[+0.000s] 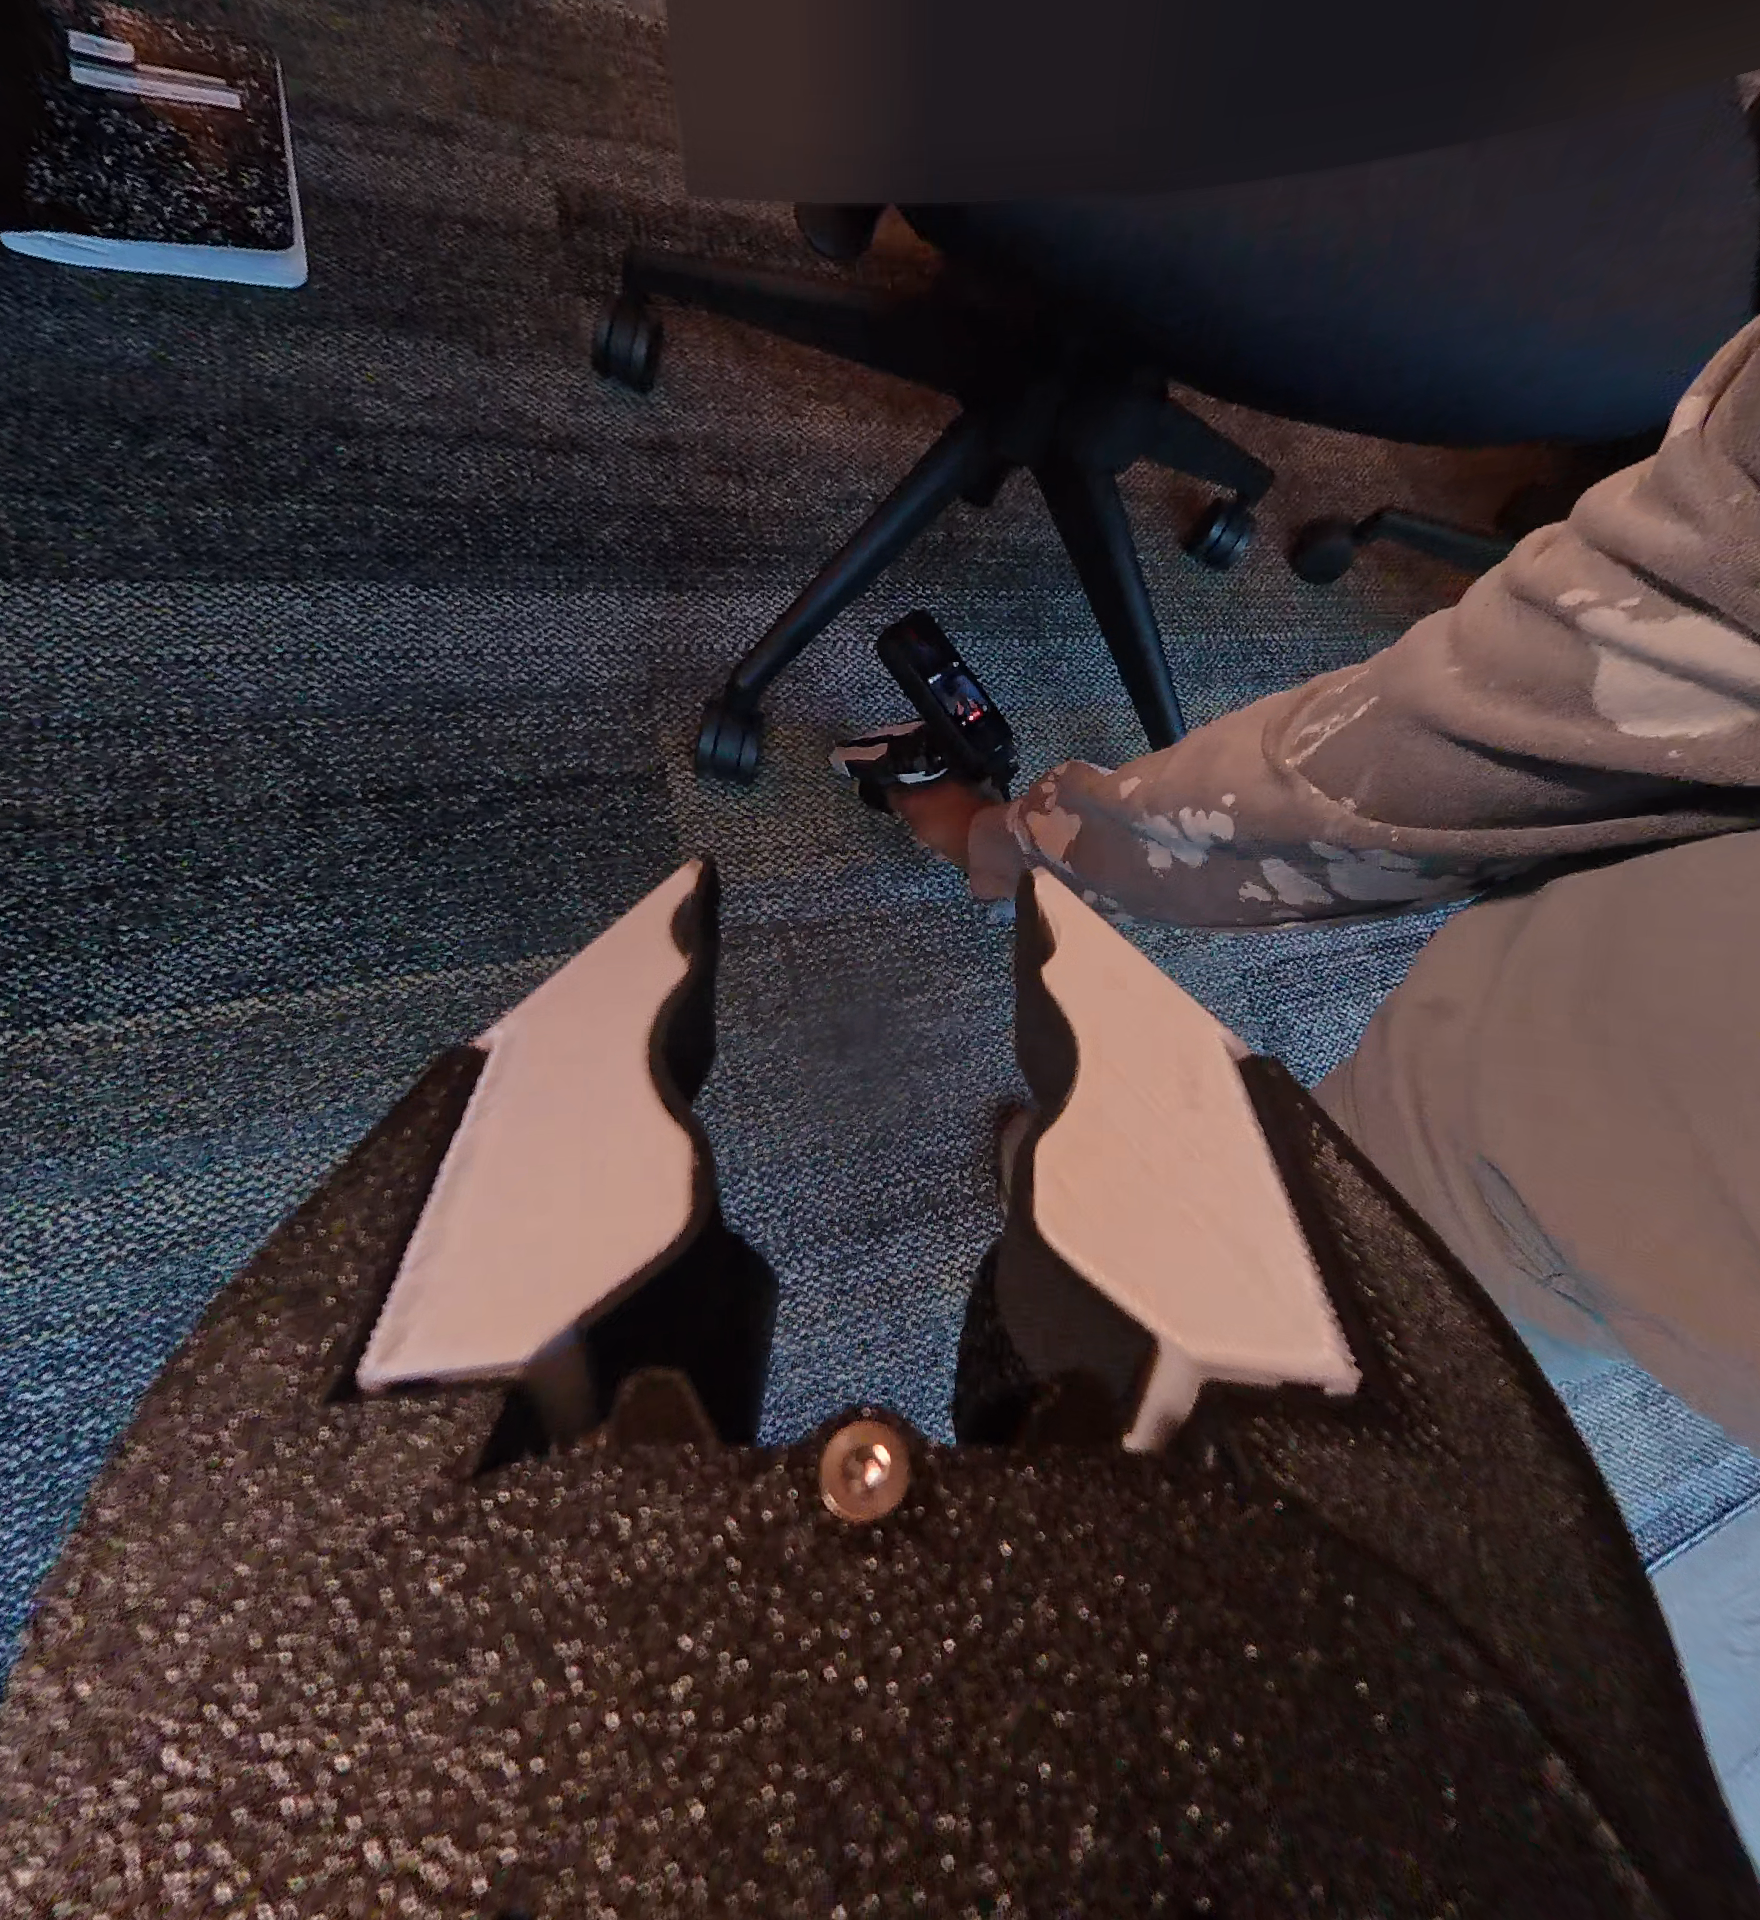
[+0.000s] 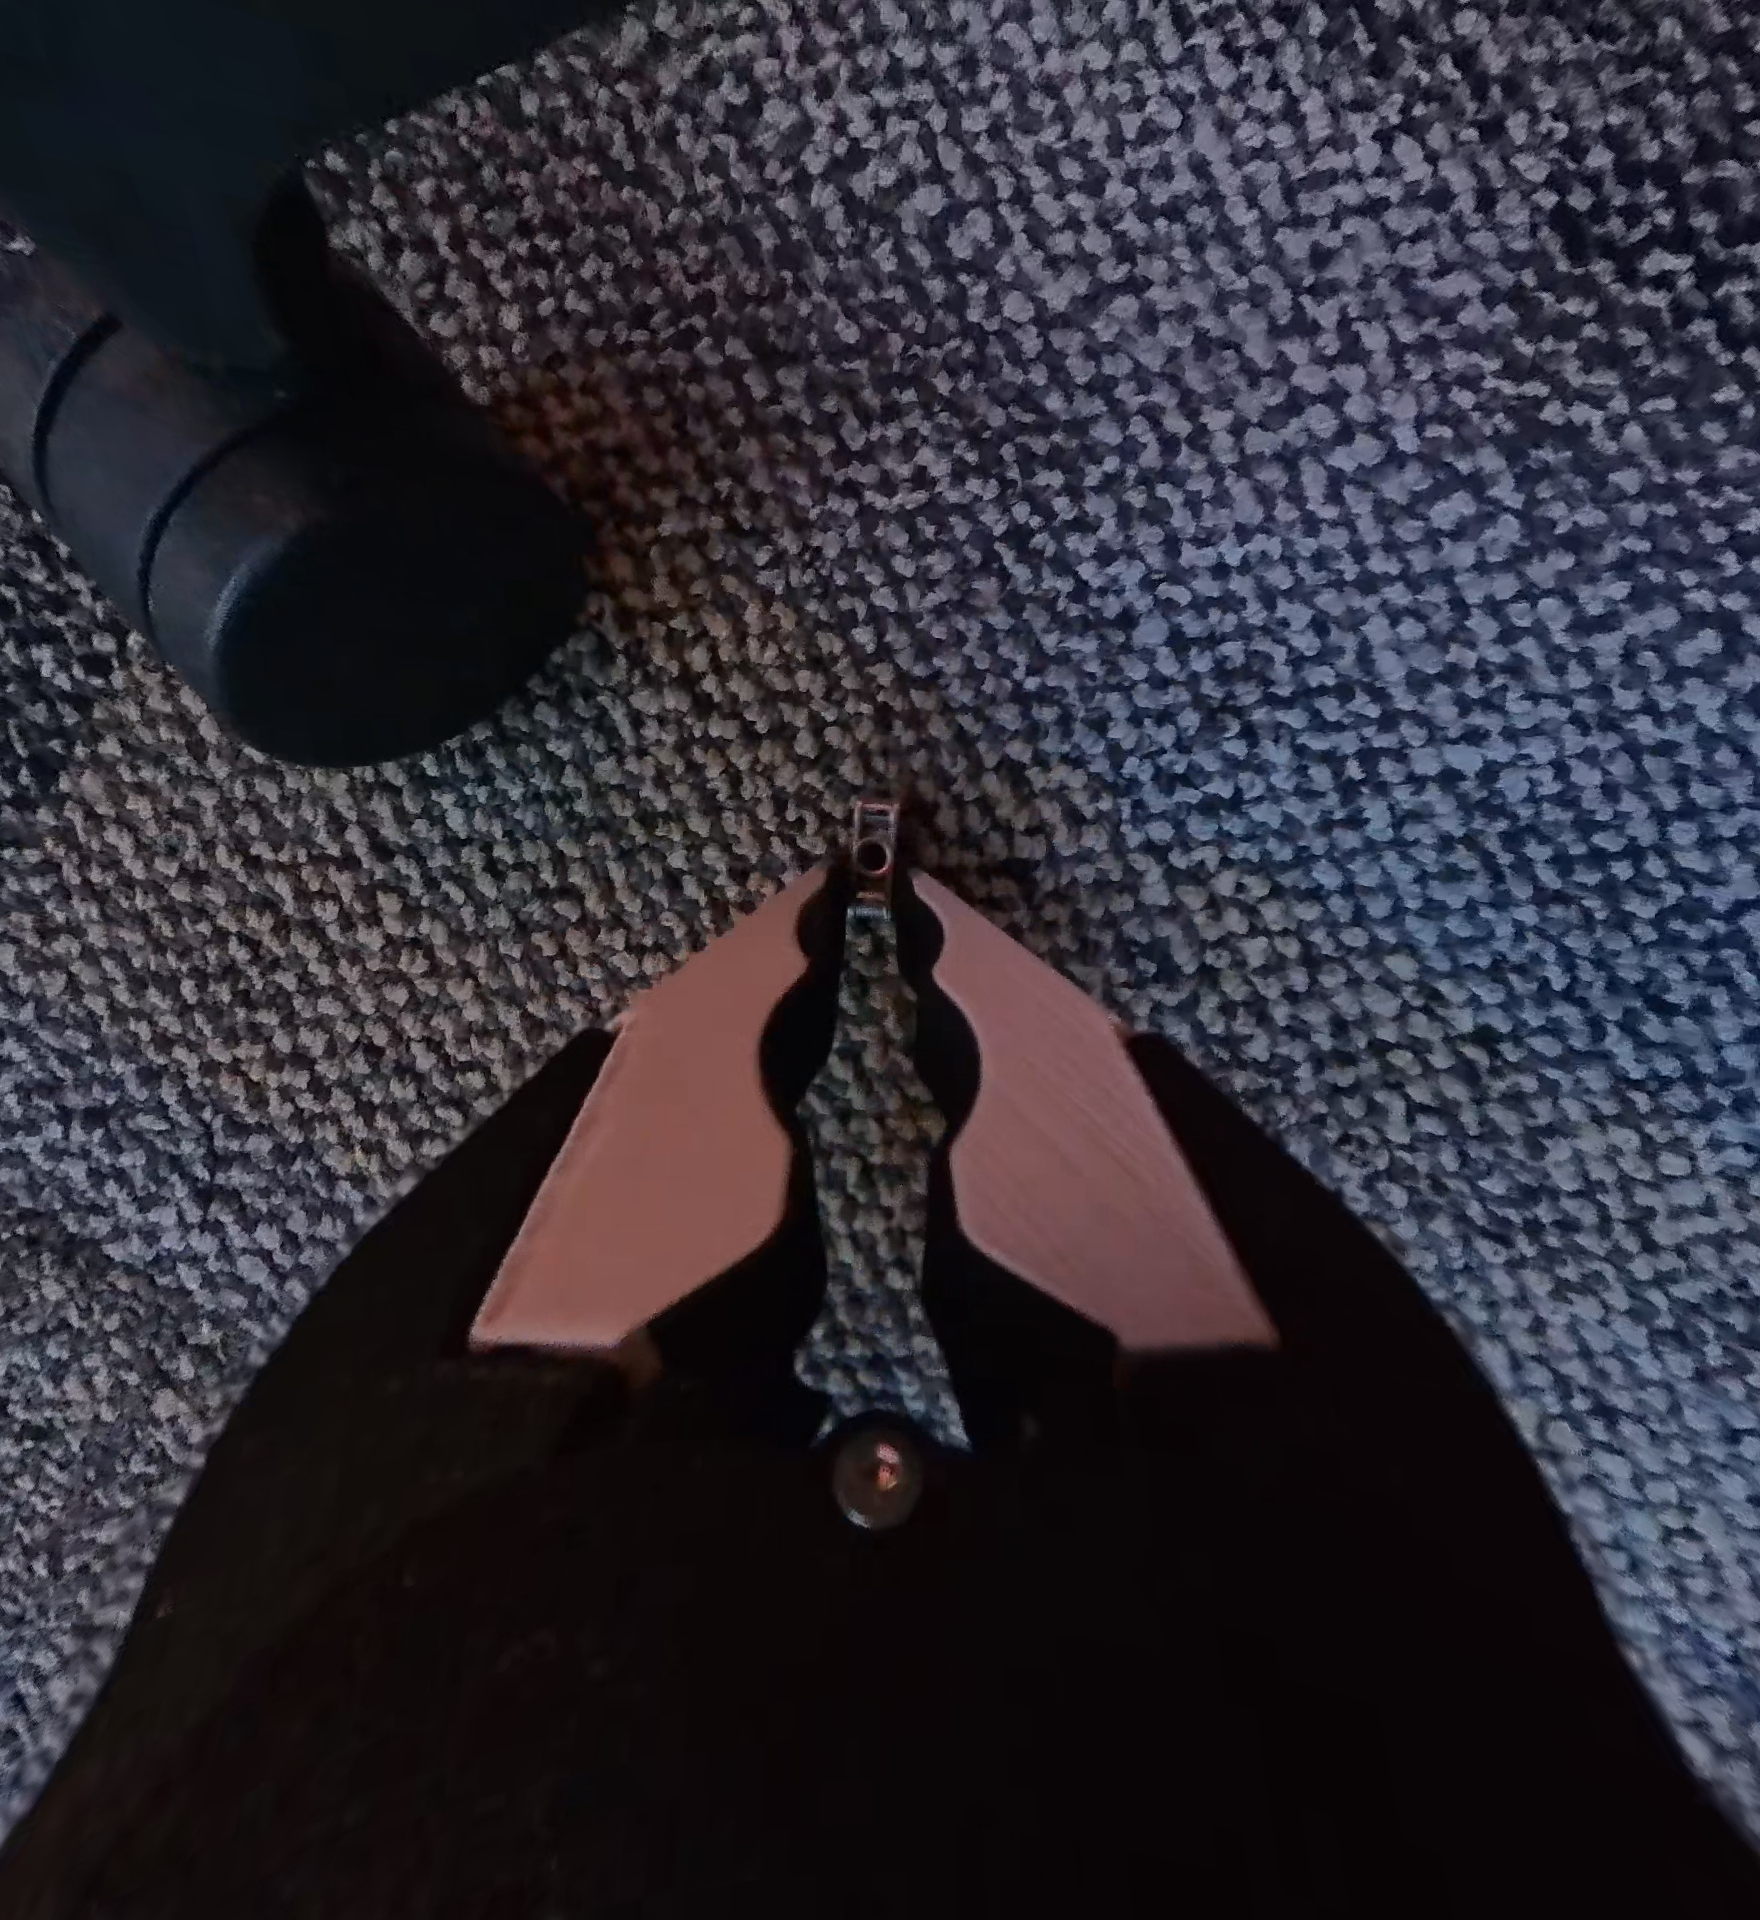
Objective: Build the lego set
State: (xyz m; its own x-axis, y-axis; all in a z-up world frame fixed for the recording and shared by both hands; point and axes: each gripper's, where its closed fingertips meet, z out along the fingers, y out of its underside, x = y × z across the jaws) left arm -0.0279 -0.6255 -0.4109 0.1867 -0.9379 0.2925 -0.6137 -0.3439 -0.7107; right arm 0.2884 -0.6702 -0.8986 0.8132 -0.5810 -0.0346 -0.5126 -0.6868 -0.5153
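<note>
In the right wrist view my right gripper [image 2: 873,883] is down at the grey speckled carpet [image 2: 1271,520]. Its fingertips [image 2: 834,894] are closed on a small silvery metal piece with a round hole [image 2: 873,847], which sticks out past the tips. The left wrist view shows this gripper [image 1: 881,753] farther off, held by a hand in a patterned sleeve [image 1: 1375,748], low by a chair caster. My left gripper [image 1: 865,883] is open above the carpet [image 1: 336,831], with only carpet between its pale fingers [image 1: 585,1122].
A black office chair base [image 1: 1052,468] with casters stands ahead; one caster [image 2: 315,582] is close to my right gripper's left. A black-and-white speckled notebook [image 1: 159,156] lies at the far left. The person's trouser leg [image 1: 1634,1143] fills the right side. My right fingertips sit around 60 cm from my left ones. My right tips are roughly 9 cm from the grey speckled carpet [image 2: 1271,520]. My left wrist view [image 1: 844,656] looks at it from another angle.
</note>
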